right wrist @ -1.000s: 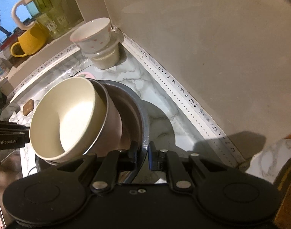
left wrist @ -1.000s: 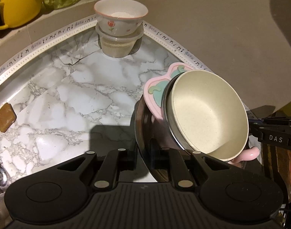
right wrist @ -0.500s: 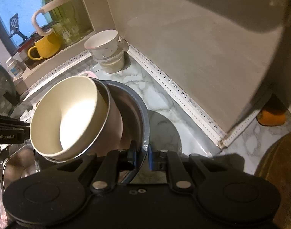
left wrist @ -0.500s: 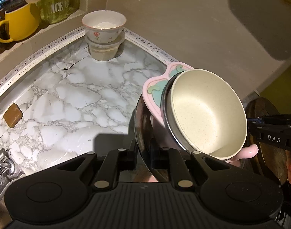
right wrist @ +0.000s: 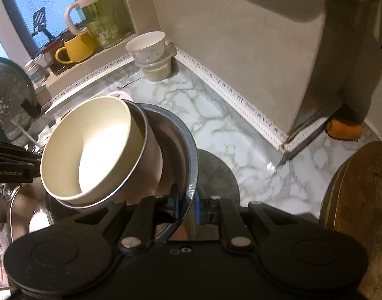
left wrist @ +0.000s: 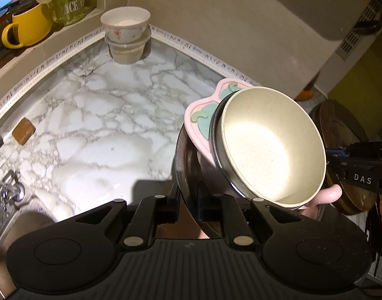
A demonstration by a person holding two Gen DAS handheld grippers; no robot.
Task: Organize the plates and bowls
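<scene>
We hold our left black 2-finger gripper (left wrist: 187,198) clamped on a steel rim, raised and tilted. Our right black 2-finger gripper (right wrist: 185,203) pinches the opposite rim, fingers closed tight.

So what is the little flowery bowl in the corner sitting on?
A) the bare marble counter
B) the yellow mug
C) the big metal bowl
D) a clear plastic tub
D: the small white bowl with the flower print rests on top of a clear round plastic tub in the counter's corner.
</scene>
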